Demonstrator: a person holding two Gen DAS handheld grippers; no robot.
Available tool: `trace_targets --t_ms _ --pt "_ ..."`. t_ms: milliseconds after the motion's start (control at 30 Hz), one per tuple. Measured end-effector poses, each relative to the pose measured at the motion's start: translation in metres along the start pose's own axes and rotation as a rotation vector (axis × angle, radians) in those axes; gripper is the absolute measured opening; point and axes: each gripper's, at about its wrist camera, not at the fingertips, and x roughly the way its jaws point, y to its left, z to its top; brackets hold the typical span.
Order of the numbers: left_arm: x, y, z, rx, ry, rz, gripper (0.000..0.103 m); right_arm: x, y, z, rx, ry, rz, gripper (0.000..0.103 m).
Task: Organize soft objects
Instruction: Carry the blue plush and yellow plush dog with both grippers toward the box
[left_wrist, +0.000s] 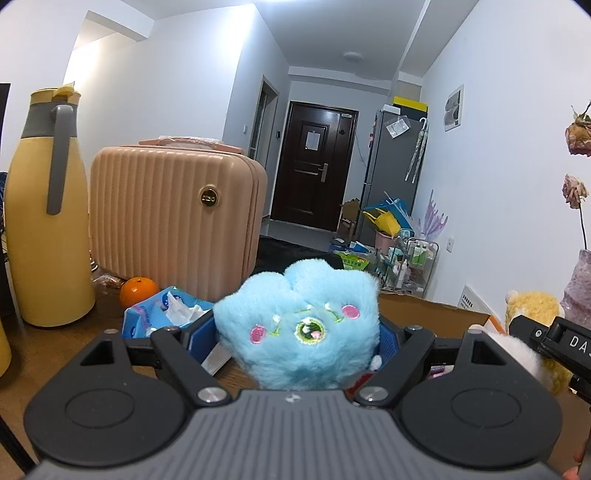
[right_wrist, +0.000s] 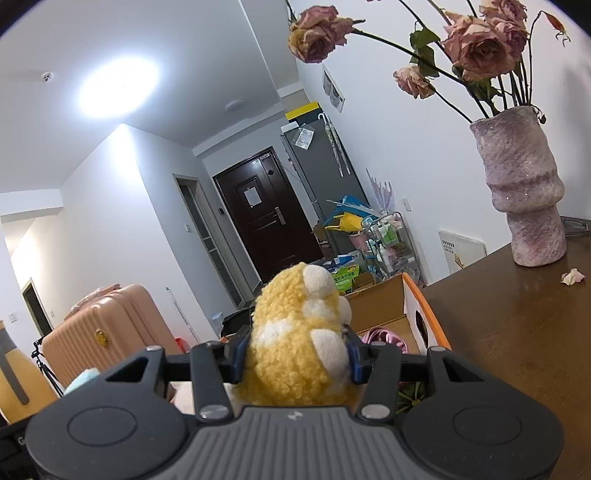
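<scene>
Left tool (left_wrist: 295, 343) – blue plush (left_wrist: 299, 325), right tool (right_wrist: 295, 354) – yellow plush (right_wrist: 295, 343)

Blue plush toy (left_wrist: 299, 325) was long-piled and fluffy, yellow plush toy (right_wrist: 295, 354) curly and woolly, suitcase (left_wrist: 170, 218) ribbed matt plastic, desk (right_wrist: 517, 332) glossy dark wood, vase (right_wrist: 524, 184) rough and mottled, box (right_wrist: 380, 302) plain cardboard, grippers' housing matt ribbed plastic.

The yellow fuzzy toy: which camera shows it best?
The right wrist view: the yellow plush toy fills its centre, clamped between the right gripper jaws. The left wrist view catches only a sliver of it at the right edge.
</scene>
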Motion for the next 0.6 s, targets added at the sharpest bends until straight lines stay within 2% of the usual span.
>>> trace_targets --t_ms 600 --pt "0.049 -0.017 0.015 -0.001 0.0 -0.001 0.084 0.048 -0.005 0.012 -0.001 -0.014 -0.029 0.049"
